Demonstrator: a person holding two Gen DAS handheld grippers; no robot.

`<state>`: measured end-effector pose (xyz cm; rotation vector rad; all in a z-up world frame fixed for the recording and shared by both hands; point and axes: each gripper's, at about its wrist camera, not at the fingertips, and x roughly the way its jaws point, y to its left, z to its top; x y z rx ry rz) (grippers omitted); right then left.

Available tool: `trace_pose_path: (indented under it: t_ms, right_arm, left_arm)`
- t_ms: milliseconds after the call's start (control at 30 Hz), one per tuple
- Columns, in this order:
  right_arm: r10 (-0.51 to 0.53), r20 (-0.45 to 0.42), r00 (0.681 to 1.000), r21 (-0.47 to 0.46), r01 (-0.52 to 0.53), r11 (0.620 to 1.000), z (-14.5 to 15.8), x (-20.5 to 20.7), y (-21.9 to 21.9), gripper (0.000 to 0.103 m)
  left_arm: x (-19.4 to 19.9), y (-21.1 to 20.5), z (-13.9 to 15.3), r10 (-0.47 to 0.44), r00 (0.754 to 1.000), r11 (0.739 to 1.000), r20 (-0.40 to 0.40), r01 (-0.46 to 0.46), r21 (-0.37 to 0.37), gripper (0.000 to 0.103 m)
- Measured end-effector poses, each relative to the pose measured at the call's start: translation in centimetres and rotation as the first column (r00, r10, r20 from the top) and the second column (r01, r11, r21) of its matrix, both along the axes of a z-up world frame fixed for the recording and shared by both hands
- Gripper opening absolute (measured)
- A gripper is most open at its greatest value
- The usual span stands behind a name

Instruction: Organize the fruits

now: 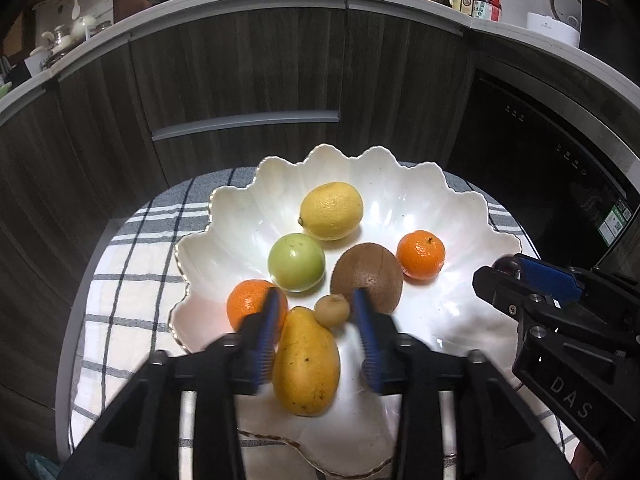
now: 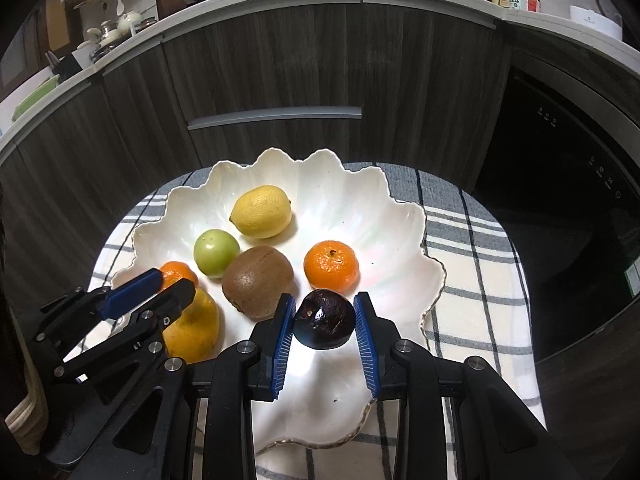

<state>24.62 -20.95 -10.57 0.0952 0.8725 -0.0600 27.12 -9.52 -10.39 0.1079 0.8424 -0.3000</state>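
Observation:
A white scalloped bowl (image 1: 460, 204) (image 2: 400, 220) holds a lemon (image 1: 331, 210) (image 2: 261, 211), a green fruit (image 1: 296, 262) (image 2: 216, 253), a kiwi (image 1: 366, 276) (image 2: 258, 284) and two mandarins (image 1: 420, 255) (image 1: 248, 302). My left gripper (image 1: 316, 294) (image 2: 176, 282) stands open over the bowl's near side. A yellow mango (image 1: 306, 364) (image 2: 196, 330) lies between its fingers and a small brownish fruit (image 1: 332, 311) sits at their tips, neither pressed by the pads. My right gripper (image 2: 324, 298) (image 1: 500, 276) is shut on a dark purple fruit (image 2: 326, 320), held just above the bowl's near right part.
The bowl rests on a checked cloth (image 1: 132, 280) (image 2: 480, 280) over a small round table. Dark wood cabinets (image 1: 248, 80) stand close behind and a black appliance (image 1: 540, 152) to the right. The counter above carries bottles and pans.

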Motion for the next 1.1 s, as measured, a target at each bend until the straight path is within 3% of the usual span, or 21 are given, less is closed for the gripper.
trace_pose_path:
  t_ms: [67, 133, 333, 400, 500, 1100]
  right_arm:
    - [-0.001, -0.003, 1.0, 0.001, 0.001, 1.0, 0.0, 0.0, -0.1, 0.038]
    - [-0.015, 0.001, 1.0, -0.007, 0.015, 1.0, 0.1, -0.1, -0.2, 0.055]
    - [-0.054, 0.016, 0.998, -0.031, 0.054, 0.998, 0.6, -0.4, -0.6, 0.072]
    - [-0.064, 0.019, 0.998, -0.036, 0.064, 0.997, 0.8, -0.5, -0.6, 0.075]
    - [-0.078, 0.026, 0.997, -0.042, 0.079, 0.996, 1.1, -0.8, -0.7, 0.078]
    - [-0.097, 0.106, 0.99, -0.072, 0.105, 0.992, 5.0, -5.2, 0.4, 0.082]
  left_arm:
    - [-0.1, 0.2, 0.2, 0.012, 1.0, 1.0, 0.01, -0.012, 0.01, 0.053]
    - [-0.1, 0.4, 0.4, 0.026, 1.0, 1.0, 0.013, -0.026, 0.016, 0.057]
    - [-0.5, 1.1, 1.1, 0.065, 0.997, 0.996, 0.041, -0.068, 0.056, 0.071]
    - [-0.8, 1.4, 1.5, 0.087, 0.995, 0.993, 0.051, -0.091, 0.07, 0.08]
    - [-1.0, 1.9, 2.1, 0.105, 0.993, 0.993, 0.053, -0.108, 0.056, 0.085]
    - [-5.8, 3.9, 6.4, 0.152, 0.982, 0.987, 0.116, -0.158, 0.041, 0.089]
